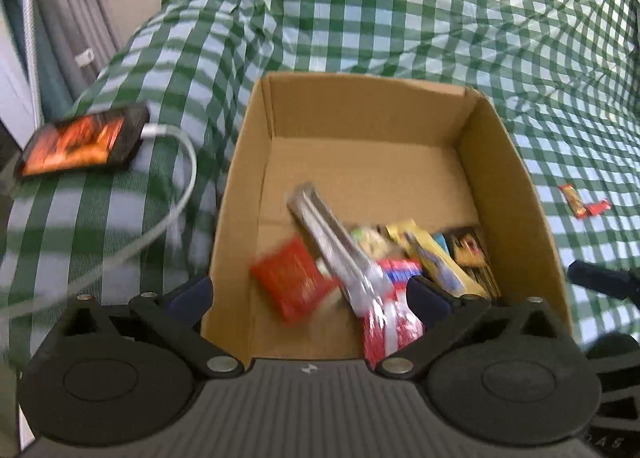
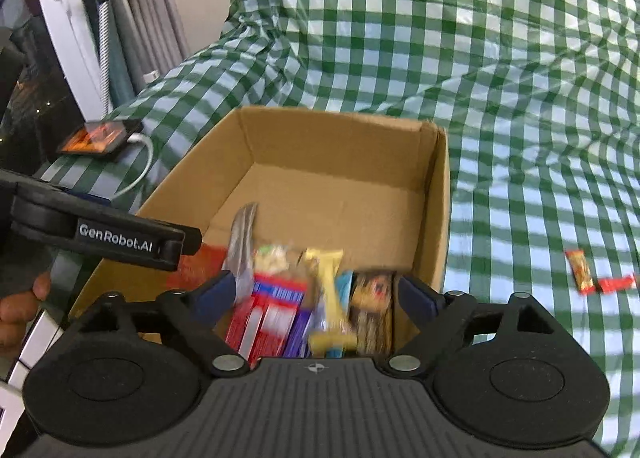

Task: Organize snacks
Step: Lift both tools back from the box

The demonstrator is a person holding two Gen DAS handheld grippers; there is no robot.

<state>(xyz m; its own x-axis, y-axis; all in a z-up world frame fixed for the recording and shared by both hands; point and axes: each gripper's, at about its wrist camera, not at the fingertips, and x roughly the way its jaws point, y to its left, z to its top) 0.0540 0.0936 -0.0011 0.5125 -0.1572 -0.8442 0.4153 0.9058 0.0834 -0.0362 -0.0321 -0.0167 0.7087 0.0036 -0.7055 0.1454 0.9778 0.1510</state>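
Note:
An open cardboard box (image 1: pixel 504 177) (image 2: pixel 434 197) stands on a green-checked cloth. In its near part lie several snacks: a red packet (image 1: pixel 292 282), a silver wrapper (image 1: pixel 332 246) (image 2: pixel 242 242), a yellow bar (image 1: pixel 436 262) (image 2: pixel 330 298), a red-white-blue packet (image 2: pixel 268 314) and a dark packet (image 1: pixel 472 254) (image 2: pixel 374 310). My left gripper (image 1: pixel 310 296) is open and empty over the box's near edge. My right gripper (image 2: pixel 316 296) is open and empty above the snacks. Two small red-orange wrappers (image 1: pixel 582 203) (image 2: pixel 596 278) lie on the cloth to the right of the box.
A phone (image 1: pixel 80 141) (image 2: pixel 100 137) with a lit screen and a white cable (image 1: pixel 176 193) lies left of the box. The left gripper's body (image 2: pixel 104 234) shows at the left of the right wrist view. Pipes and a wall stand far left.

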